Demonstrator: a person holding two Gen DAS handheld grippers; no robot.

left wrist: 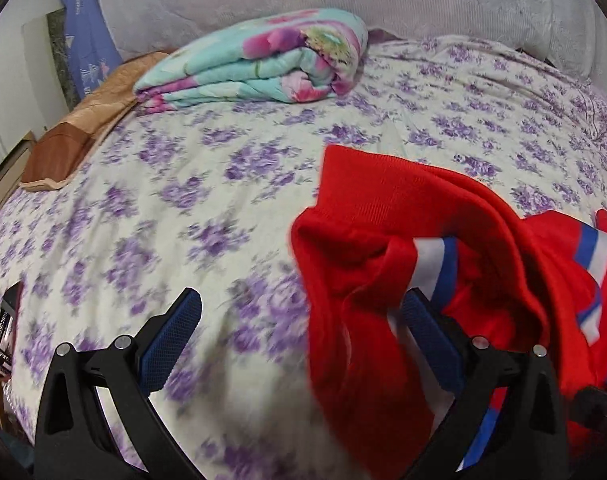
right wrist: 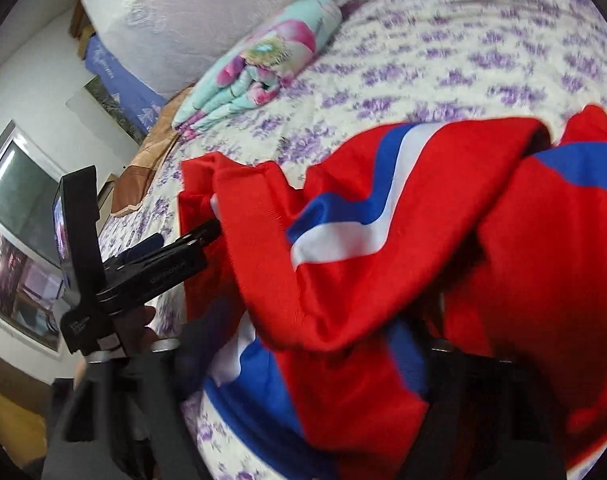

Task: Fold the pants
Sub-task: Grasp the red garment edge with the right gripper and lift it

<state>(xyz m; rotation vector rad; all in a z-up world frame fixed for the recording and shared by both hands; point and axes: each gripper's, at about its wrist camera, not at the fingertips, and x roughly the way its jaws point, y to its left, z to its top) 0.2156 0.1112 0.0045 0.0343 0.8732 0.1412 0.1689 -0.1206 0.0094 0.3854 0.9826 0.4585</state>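
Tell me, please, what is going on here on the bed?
A person with a handheld gripper in each hand is folding red pants with blue and white stripes on a floral bedsheet. The left gripper is wide open, with crumpled fabric draped over one finger. The right gripper is buried under cloth, so its state is unclear. The pants are bunched up, not yet folded. A folded quilt lies beyond.

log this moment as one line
left hand-held gripper open, beside red pants | right hand-held gripper hidden under pants | pants bunched on bed
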